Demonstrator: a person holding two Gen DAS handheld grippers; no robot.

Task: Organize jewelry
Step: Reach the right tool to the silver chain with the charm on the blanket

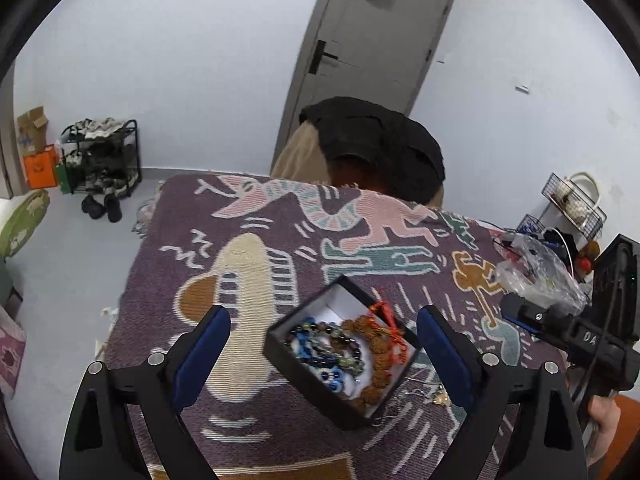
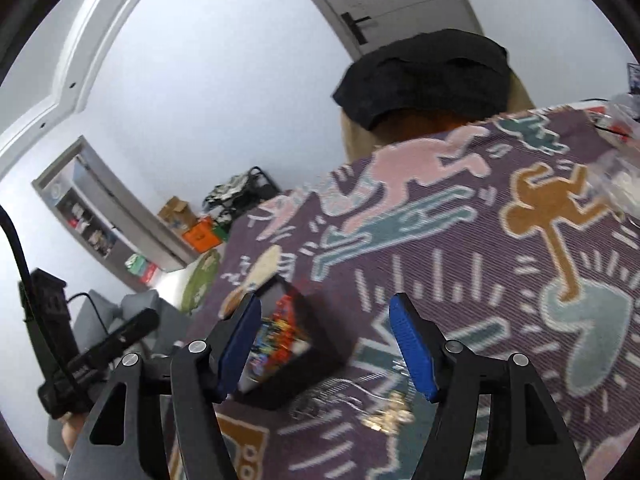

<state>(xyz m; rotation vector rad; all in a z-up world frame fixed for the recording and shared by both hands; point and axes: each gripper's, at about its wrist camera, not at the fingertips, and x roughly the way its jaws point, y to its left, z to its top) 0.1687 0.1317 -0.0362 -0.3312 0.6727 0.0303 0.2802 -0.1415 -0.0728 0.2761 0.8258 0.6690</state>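
A small black box [image 1: 344, 412] with a white lining sits on the patterned purple cloth [image 1: 260, 208]. It holds a bracelet of blue, green and dark beads [image 1: 320, 344] and a brown bead bracelet [image 1: 380, 344] with a red cord. My left gripper [image 1: 323, 312] is open wide, with the box lying between and below its fingers, untouched. A thin chain with a gold pendant [image 2: 386, 412] lies on the cloth just right of the box [image 2: 316, 332]. My right gripper [image 2: 326, 300] is open above the box's right side and the chain, with nothing in its pads.
A clear plastic bag of oddments [image 1: 536, 268] and a wire basket [image 1: 572, 204] stand at the table's far right. A chair draped in a black garment [image 1: 380, 144] is behind the table. The cloth's left edge drops to the floor, where a shoe rack [image 1: 104, 160] stands.
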